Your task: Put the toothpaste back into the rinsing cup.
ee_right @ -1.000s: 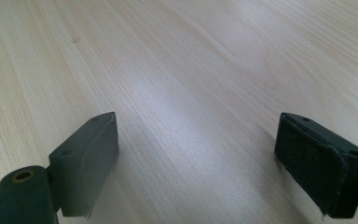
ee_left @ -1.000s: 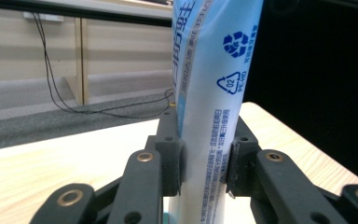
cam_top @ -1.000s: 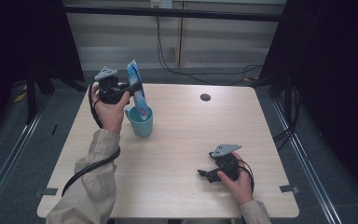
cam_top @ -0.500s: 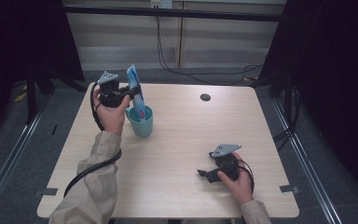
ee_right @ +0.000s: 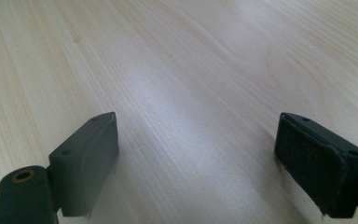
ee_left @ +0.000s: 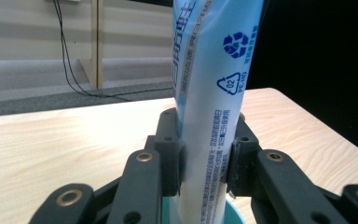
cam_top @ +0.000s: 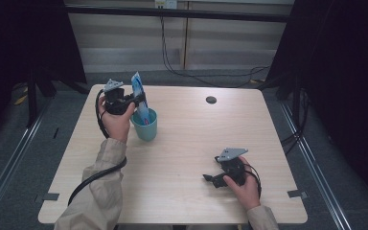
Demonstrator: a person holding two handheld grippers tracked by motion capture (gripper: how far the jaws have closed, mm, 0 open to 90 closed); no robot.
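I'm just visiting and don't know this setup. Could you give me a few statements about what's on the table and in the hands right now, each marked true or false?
1. The left tool grips a blue-and-white tube. True.
2. The tube lies flat on the table. False: it stands upright, its lower end in the teal cup.
3. The right tool holds a spoon. False: its jaws are open, with nothing between them.
4. The cup stands on the table. True.

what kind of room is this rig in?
Probably a lab recording booth, not a home: a bare wooden table ringed by black curtains, cables trailing down the plain back wall, floor rails alongside.
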